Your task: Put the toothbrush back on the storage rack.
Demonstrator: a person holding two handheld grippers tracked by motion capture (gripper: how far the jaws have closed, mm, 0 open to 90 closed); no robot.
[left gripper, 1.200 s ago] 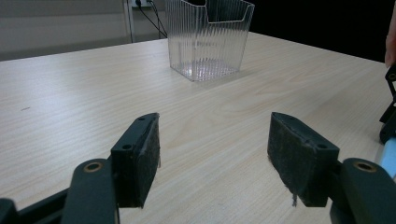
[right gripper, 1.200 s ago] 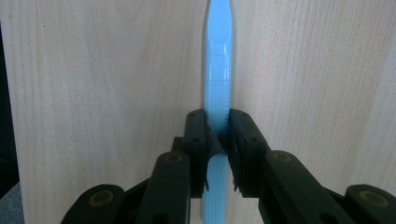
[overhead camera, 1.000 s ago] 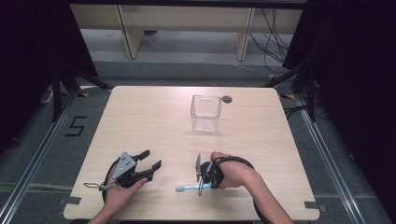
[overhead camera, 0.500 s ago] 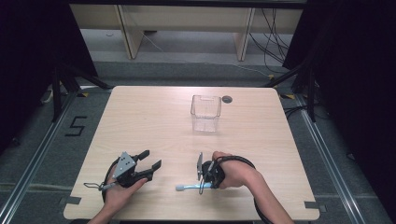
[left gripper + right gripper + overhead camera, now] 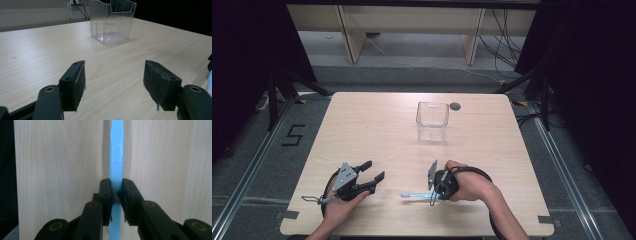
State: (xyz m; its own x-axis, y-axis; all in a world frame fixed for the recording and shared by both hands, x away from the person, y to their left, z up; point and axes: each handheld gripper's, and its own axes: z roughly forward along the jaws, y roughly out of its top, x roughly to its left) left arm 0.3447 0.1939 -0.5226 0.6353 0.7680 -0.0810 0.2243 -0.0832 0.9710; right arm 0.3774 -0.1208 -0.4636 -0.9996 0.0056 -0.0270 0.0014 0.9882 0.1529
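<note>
A light blue plastic stick with a ribbed handle lies near the table's front edge. My right gripper is shut on its ribbed part, both pads pressing it; in the high view this gripper points left, low over the wood. My left gripper rests at the front left with its jaws wide apart and nothing between its pads. A clear ribbed plastic container stands upright at the middle back of the table, straight ahead of the left gripper.
A small dark round disc lies on the table just right of the container. The light wooden table has metal rails along both sides. Wooden furniture legs and cables stand on the floor beyond the far edge.
</note>
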